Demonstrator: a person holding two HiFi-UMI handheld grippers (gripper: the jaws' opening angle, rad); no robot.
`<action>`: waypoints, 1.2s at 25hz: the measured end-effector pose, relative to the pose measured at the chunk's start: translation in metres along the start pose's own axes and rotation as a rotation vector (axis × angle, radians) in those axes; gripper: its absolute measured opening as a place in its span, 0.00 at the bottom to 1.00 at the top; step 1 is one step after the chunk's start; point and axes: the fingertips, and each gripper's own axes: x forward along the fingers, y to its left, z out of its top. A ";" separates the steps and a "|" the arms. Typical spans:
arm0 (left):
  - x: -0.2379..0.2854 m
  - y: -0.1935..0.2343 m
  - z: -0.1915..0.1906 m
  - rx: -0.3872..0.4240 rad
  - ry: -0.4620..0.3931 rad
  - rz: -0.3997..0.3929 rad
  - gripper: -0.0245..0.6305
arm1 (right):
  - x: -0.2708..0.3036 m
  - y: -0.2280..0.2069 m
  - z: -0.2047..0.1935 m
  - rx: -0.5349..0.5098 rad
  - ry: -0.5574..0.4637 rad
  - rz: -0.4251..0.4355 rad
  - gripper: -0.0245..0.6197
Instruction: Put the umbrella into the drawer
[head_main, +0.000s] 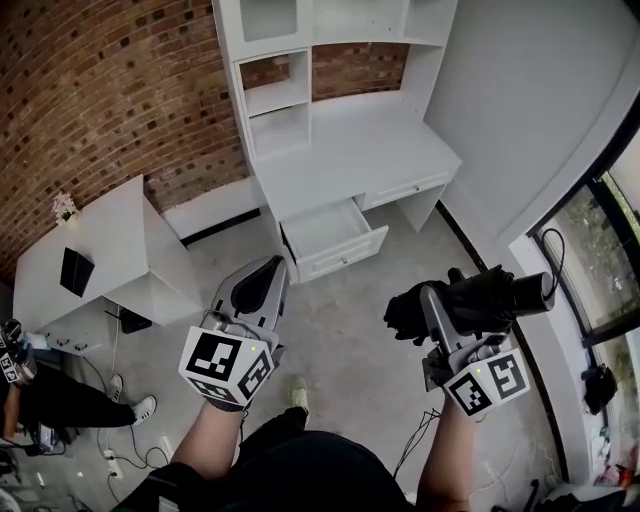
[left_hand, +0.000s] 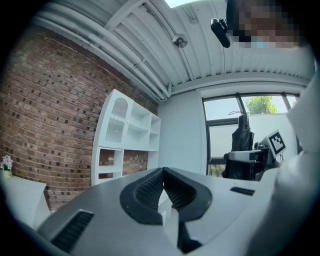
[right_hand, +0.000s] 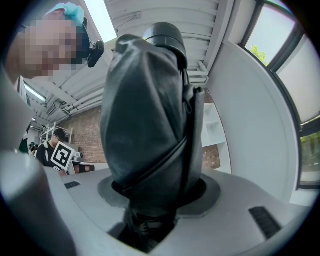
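Observation:
A folded black umbrella (head_main: 470, 303) lies crosswise in my right gripper (head_main: 432, 308), which is shut on it; in the right gripper view the umbrella (right_hand: 150, 125) fills the space between the jaws and hides the pads. My left gripper (head_main: 268, 272) is shut and holds nothing; its ribbed pads (left_hand: 150, 190) meet at the tips. The white desk's drawer (head_main: 333, 235) stands pulled open ahead of both grippers, and it looks bare inside. From the left gripper view the umbrella (left_hand: 243, 145) shows upright at the right.
A white desk with a shelf unit (head_main: 330, 110) stands against the brick wall. A white cabinet (head_main: 110, 260) is at the left, with a seated person (head_main: 40, 395) and cables on the floor. Windows (head_main: 590, 260) run along the right.

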 end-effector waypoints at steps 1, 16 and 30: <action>0.008 0.010 -0.001 0.002 0.004 -0.002 0.05 | 0.012 -0.001 -0.003 0.001 0.005 -0.002 0.36; 0.085 0.116 -0.019 -0.028 0.040 -0.035 0.05 | 0.156 0.001 -0.034 0.006 0.054 0.034 0.36; 0.162 0.160 -0.032 -0.027 0.059 0.045 0.05 | 0.269 -0.044 -0.069 0.016 0.103 0.195 0.36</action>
